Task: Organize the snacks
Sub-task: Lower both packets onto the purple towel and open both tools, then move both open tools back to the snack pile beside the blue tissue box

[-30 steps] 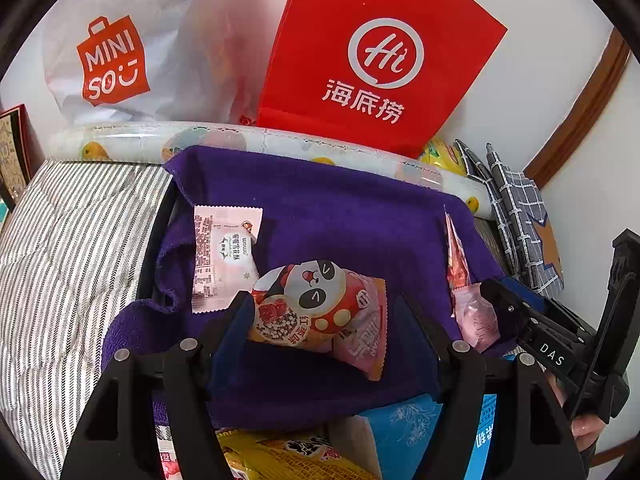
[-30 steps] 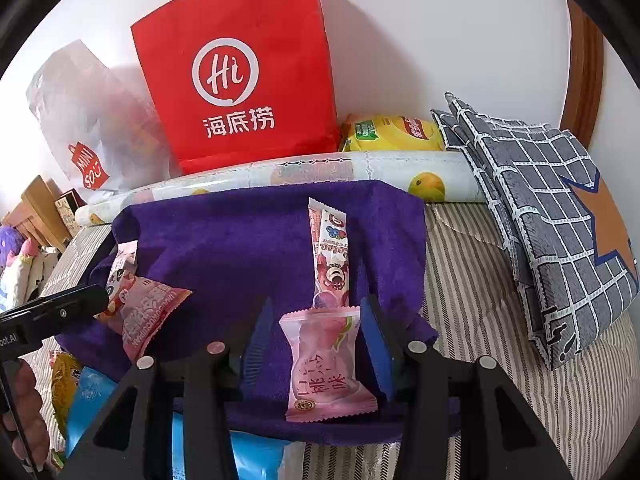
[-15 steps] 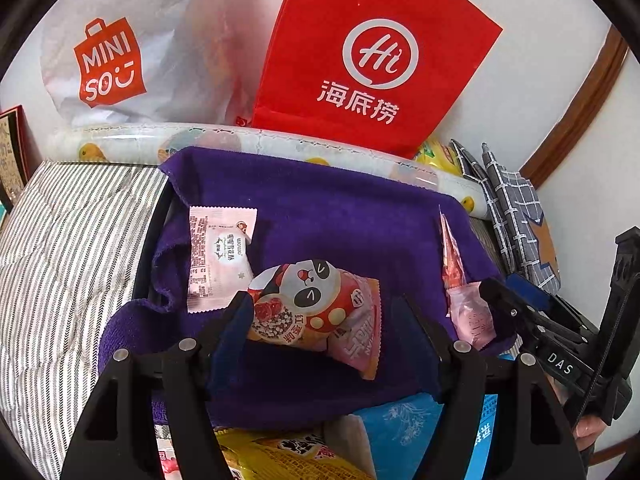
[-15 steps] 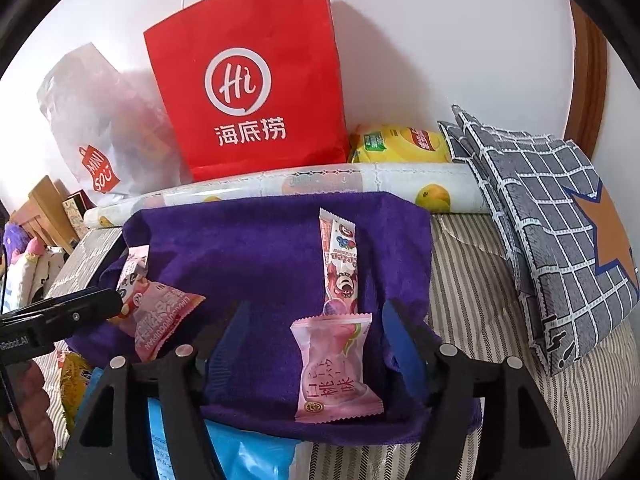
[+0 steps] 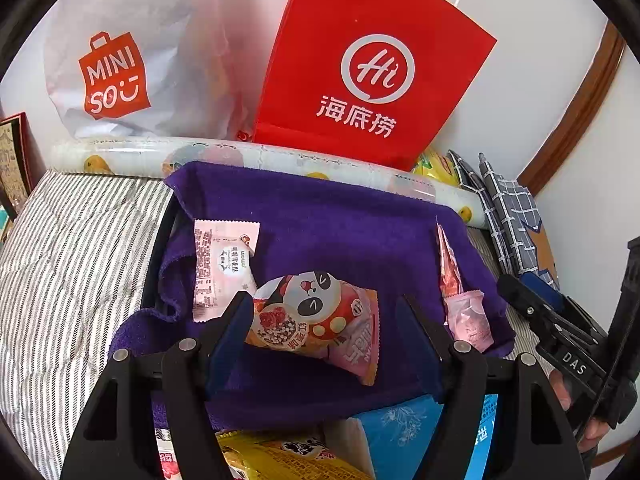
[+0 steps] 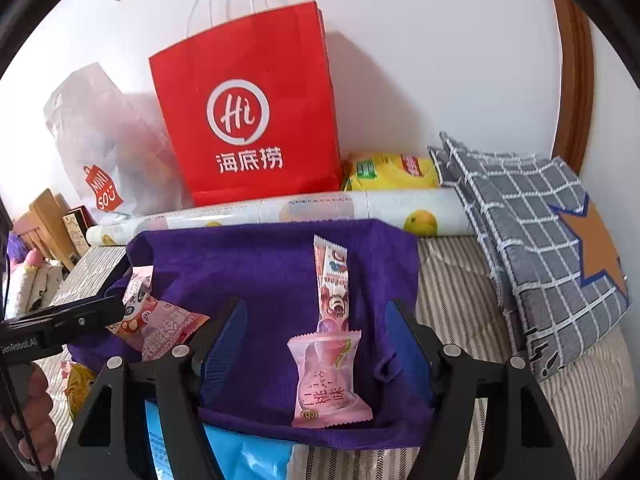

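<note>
Purple towel [image 5: 340, 232]: spread on a striped bed [image 5: 68, 264], serving as the sorting area. Four snacks lie on it.

- Panda pack [image 5: 316, 320]: front left of the towel, between the blue pads of the left claw [image 5: 324, 320]. Jaws wide apart; the left pad looks to touch the pack's edge, the right one stands clear. Nothing gripped.
- Pink flat packet [image 5: 222, 264]: just behind and left of the panda pack, near the towel's left edge.
- Peach candy [image 6: 328, 380]: at the towel's front right, between the open jaws of the right claw [image 6: 316, 344]. Neither pad touches it; nothing held.
- Stick packet [image 6: 334, 284]: lengthwise behind the peach candy, its near end meeting the candy's top.

Unsorted stock: a blue bag [image 6: 248, 456] and a yellow bag [image 5: 280, 456] lie off the towel's near edge.

Background: red paper bag [image 6: 248, 104], white plastic bag [image 5: 132, 52], patterned roll [image 6: 312, 212], checked pillow [image 6: 528, 216].

Progress, judged: four items laid out in two pairs, left and right. At least the two bags by the near edge remain to be placed. Partway, not finished.
</note>
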The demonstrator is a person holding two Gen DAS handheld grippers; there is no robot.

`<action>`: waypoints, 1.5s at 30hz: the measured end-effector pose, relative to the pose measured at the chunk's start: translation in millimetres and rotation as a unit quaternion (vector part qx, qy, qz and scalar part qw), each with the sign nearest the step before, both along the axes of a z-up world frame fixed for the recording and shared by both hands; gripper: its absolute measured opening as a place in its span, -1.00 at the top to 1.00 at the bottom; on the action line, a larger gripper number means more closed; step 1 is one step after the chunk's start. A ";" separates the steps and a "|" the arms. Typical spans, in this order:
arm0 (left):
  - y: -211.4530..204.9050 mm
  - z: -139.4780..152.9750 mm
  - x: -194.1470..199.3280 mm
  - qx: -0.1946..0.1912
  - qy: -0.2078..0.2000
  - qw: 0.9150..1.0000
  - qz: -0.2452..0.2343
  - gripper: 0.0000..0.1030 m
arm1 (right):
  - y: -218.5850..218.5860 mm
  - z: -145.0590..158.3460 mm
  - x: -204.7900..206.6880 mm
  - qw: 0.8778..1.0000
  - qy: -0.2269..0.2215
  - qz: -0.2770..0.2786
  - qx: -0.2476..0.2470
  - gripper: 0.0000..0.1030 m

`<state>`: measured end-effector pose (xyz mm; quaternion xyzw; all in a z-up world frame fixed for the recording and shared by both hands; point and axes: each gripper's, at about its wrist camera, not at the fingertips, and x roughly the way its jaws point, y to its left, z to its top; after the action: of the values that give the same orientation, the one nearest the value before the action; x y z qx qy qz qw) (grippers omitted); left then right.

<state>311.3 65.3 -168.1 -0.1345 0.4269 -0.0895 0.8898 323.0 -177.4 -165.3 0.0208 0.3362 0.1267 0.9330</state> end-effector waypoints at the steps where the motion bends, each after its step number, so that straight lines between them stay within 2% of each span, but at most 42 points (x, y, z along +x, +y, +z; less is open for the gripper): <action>1: 0.5 0.2 -0.1 0.000 -0.001 1.000 0.001 -0.41 | 0.7 0.9 -1.4 1.000 -0.003 0.001 -0.002 -0.36; 7: 3.0 0.2 0.1 0.000 -0.002 1.000 0.006 -0.41 | -2.3 10.8 -13.3 0.999 -0.034 0.004 0.003 -0.36; 11: 4.5 1.8 -0.9 0.003 -0.010 1.000 0.009 -0.41 | -7.4 17.2 -15.0 0.999 -0.032 -0.005 0.010 -0.36; 18: 2.3 6.5 -3.7 0.029 -0.024 0.999 0.017 -0.41 | -15.6 29.1 -47.1 0.999 0.009 -0.015 0.027 -0.30; 23: 1.6 14.5 -9.3 0.069 -0.043 0.996 0.030 -0.41 | -5.8 28.8 -95.8 0.999 0.033 -0.015 -0.009 -0.31; 28: 3.1 25.9 -21.1 0.051 -0.051 0.997 0.023 -0.41 | 2.8 22.2 -142.3 0.998 0.061 0.001 -0.014 -0.31; 32: 9.3 28.1 -43.4 0.017 -0.038 0.999 0.011 -0.41 | 5.7 14.4 -167.0 0.996 0.090 0.004 0.009 -0.34; 35: 13.6 28.8 -61.6 0.013 -0.029 1.000 0.001 -0.41 | 13.8 4.4 -178.0 0.992 0.118 0.023 0.025 -0.41; 38: 20.4 31.3 -82.4 0.043 -0.031 0.998 -0.014 -0.41 | 23.7 -5.7 -188.3 0.990 0.137 0.026 0.030 -0.43; 40: 30.3 32.7 -96.6 0.079 -0.036 0.996 -0.008 -0.41 | 30.3 -9.3 -195.2 0.990 0.134 0.035 0.040 -0.52; 42: 39.4 32.0 -105.9 0.093 -0.034 0.995 -0.006 -0.41 | 35.8 -11.5 -196.4 0.991 0.128 0.028 0.030 -0.61; 45: 54.6 28.1 -118.0 0.088 -0.025 0.996 -0.004 -0.41 | 39.3 -11.7 -196.8 0.990 0.131 0.030 0.041 -0.62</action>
<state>193.3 119.9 -140.0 -0.0515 0.4113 -0.0586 0.9081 126.2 -138.1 -176.9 0.0653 0.4503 0.1645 0.8751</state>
